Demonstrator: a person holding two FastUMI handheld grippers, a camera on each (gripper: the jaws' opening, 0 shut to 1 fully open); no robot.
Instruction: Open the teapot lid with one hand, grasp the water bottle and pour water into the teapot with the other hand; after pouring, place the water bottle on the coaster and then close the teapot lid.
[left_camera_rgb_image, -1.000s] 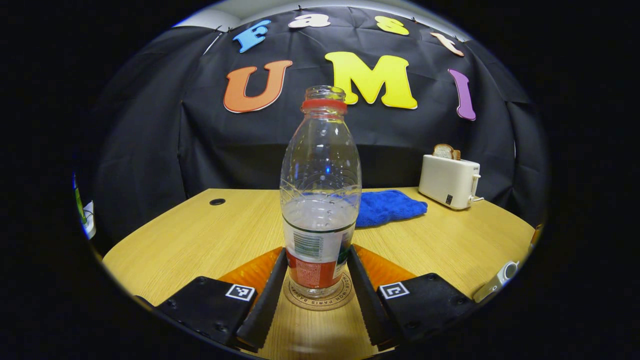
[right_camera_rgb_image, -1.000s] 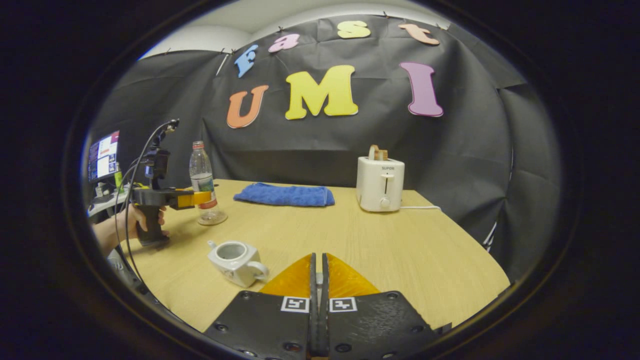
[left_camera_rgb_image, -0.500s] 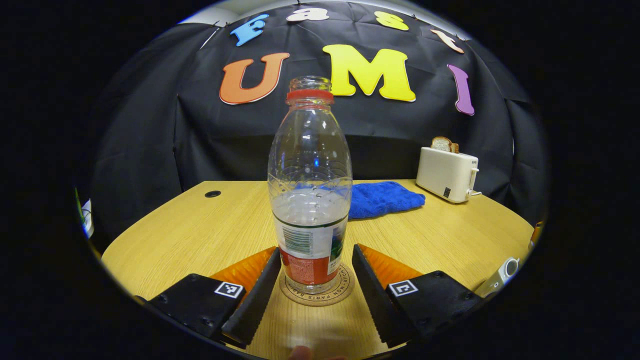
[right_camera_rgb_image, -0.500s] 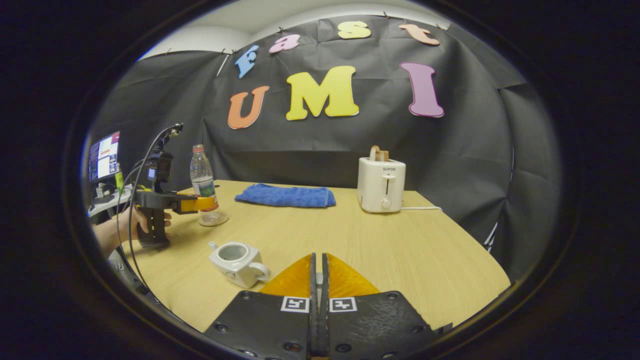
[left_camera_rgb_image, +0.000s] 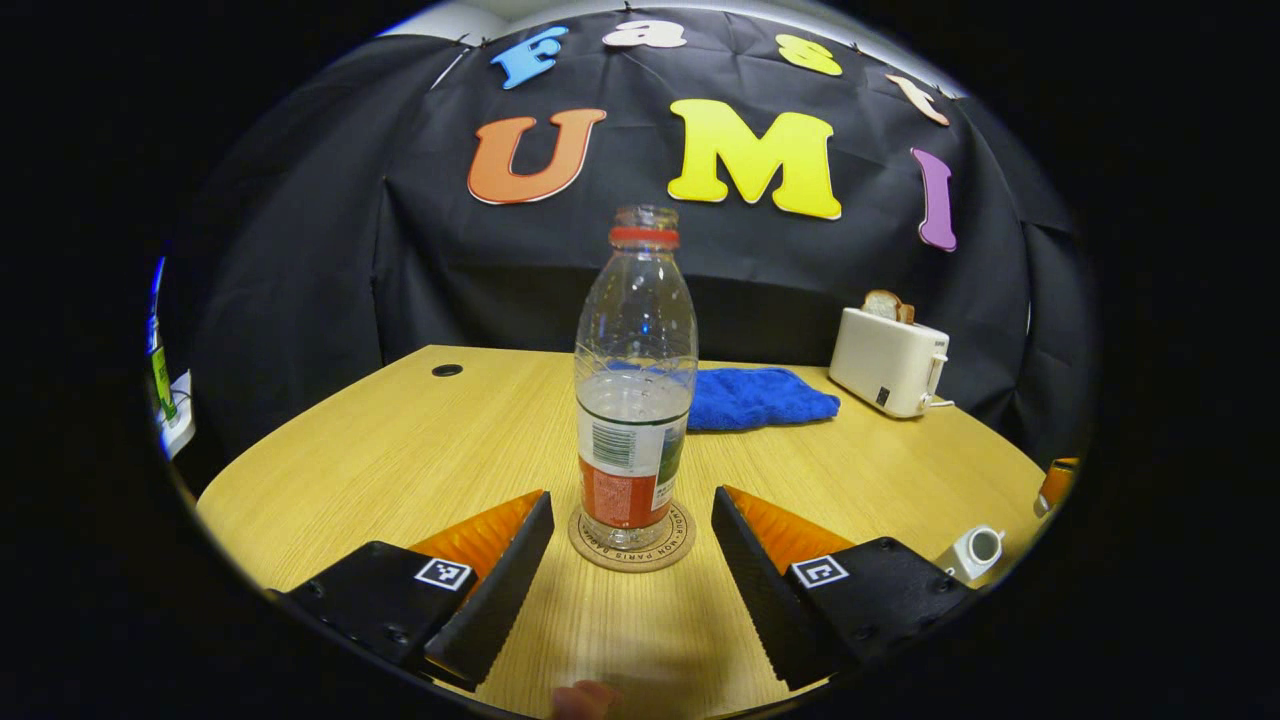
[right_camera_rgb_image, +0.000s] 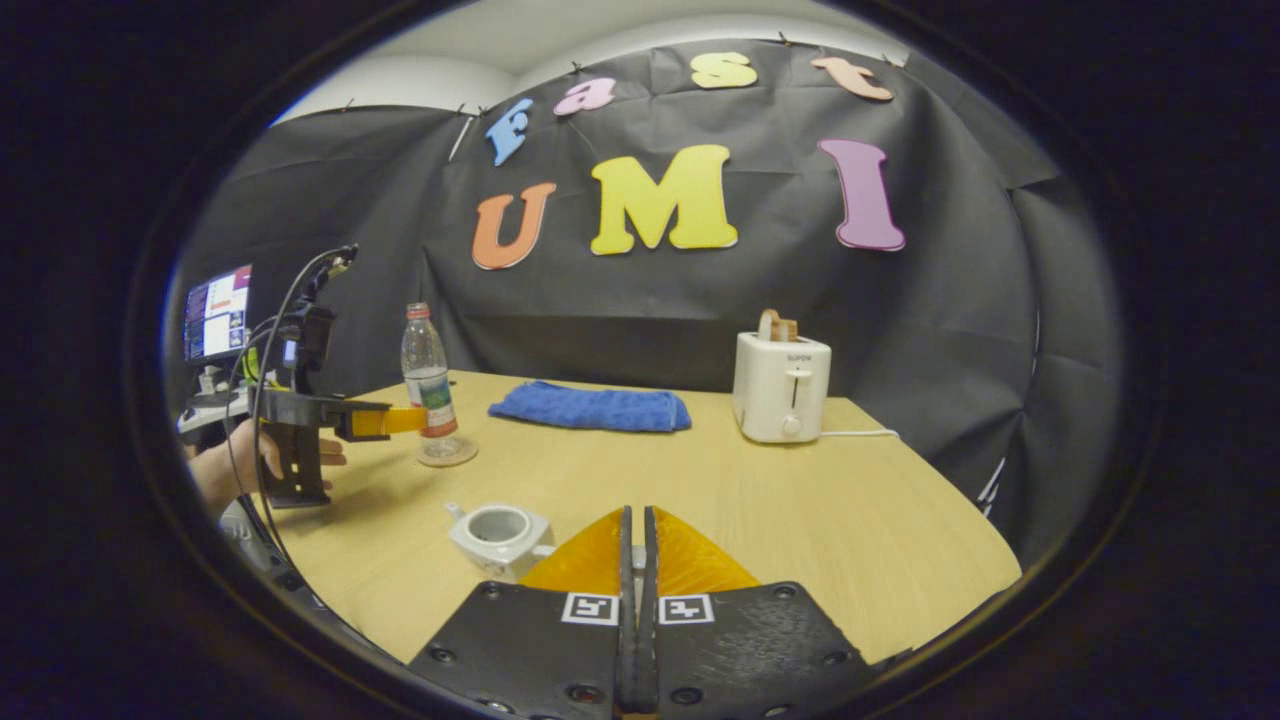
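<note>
Left gripper view: water bottle (left_camera_rgb_image: 634, 400) stands upright at frame center on the round coaster (left_camera_rgb_image: 632, 535), uncapped, red neck ring, partly filled with water. Left gripper (left_camera_rgb_image: 632, 560) sits at the bottom of the frame with fingers spread wide apart, one on each side of the bottle, neither touching it. Teapot (left_camera_rgb_image: 974, 551) is at the lower right edge, lid off, opening visible. A fingertip (left_camera_rgb_image: 585, 700) of the person pokes in at bottom center. Blue cloth (left_camera_rgb_image: 752, 398) lies just right of center behind the bottle, white toaster (left_camera_rgb_image: 888, 358) with bread in it sits at right. All on the wooden table (left_camera_rgb_image: 420, 460). Right gripper view: right gripper (right_camera_rgb_image: 635, 560) at bottom center, fingers pressed together; cannot tell whether anything is pinched between them. Teapot (right_camera_rgb_image: 497, 536) sits open just left of the fingers, lower center-left. Bottle (right_camera_rgb_image: 430, 384) on its coaster (right_camera_rgb_image: 447, 453) is at mid-left, with the left gripper (right_camera_rgb_image: 400, 420) and a hand (right_camera_rgb_image: 235, 465) holding it further left. Blue cloth (right_camera_rgb_image: 588, 408) center, toaster (right_camera_rgb_image: 782, 388) right of center, a lit monitor (right_camera_rgb_image: 216, 312) at far left edge.
</note>
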